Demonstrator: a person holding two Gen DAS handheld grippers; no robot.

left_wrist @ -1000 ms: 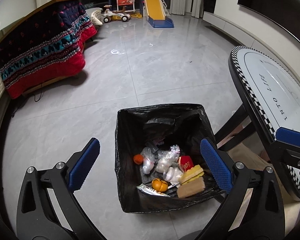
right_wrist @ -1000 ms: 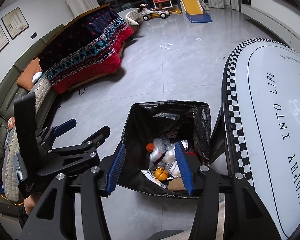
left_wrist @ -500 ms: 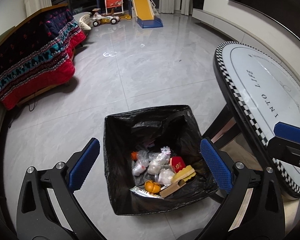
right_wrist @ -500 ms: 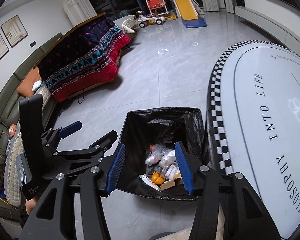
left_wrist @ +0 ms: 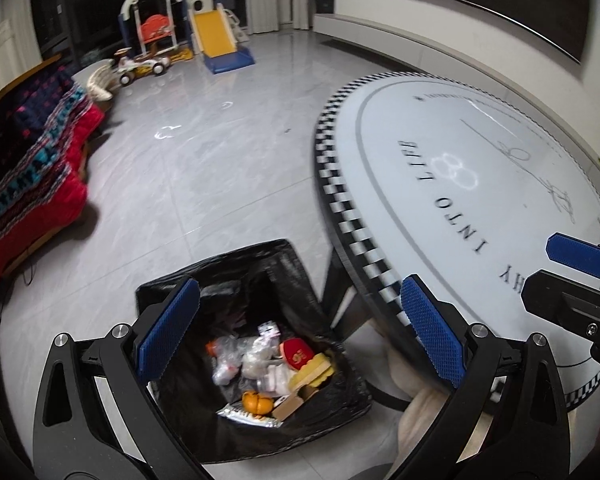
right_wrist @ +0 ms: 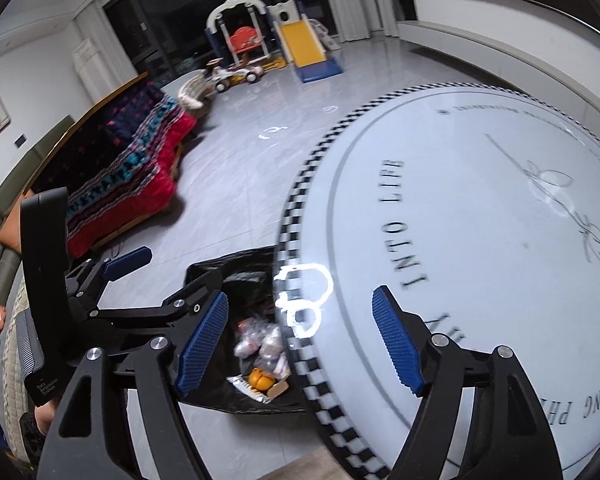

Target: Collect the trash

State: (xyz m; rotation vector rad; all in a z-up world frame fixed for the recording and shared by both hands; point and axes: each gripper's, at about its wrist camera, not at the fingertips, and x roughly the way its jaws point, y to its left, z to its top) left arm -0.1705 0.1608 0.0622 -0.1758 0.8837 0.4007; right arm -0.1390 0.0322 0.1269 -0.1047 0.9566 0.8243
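A bin lined with a black bag (left_wrist: 276, 268) stands on the floor beside the round table; it also shows in the right wrist view (right_wrist: 236, 268). Inside lie several pieces of trash: plastic wrappers (left_wrist: 252, 360), an orange piece (left_wrist: 256, 400), a red packet (left_wrist: 298, 356) and a yellow sponge-like piece (left_wrist: 314, 370). My left gripper (left_wrist: 300, 332) is open and empty above the bin. My right gripper (right_wrist: 300, 340) is open and empty over the table's edge, to the right of the left gripper.
The round white table (left_wrist: 480, 184) with a checkered rim and black lettering fills the right side. A sofa under a red patterned blanket (left_wrist: 28, 184) stands at left. A toy slide (left_wrist: 220, 44) and a ride-on car (left_wrist: 140, 68) stand at the far end of the grey tiled floor.
Both grippers have risen and swung right, so the table now fills more of each view and the bin sits lower and further left. Both stay open.
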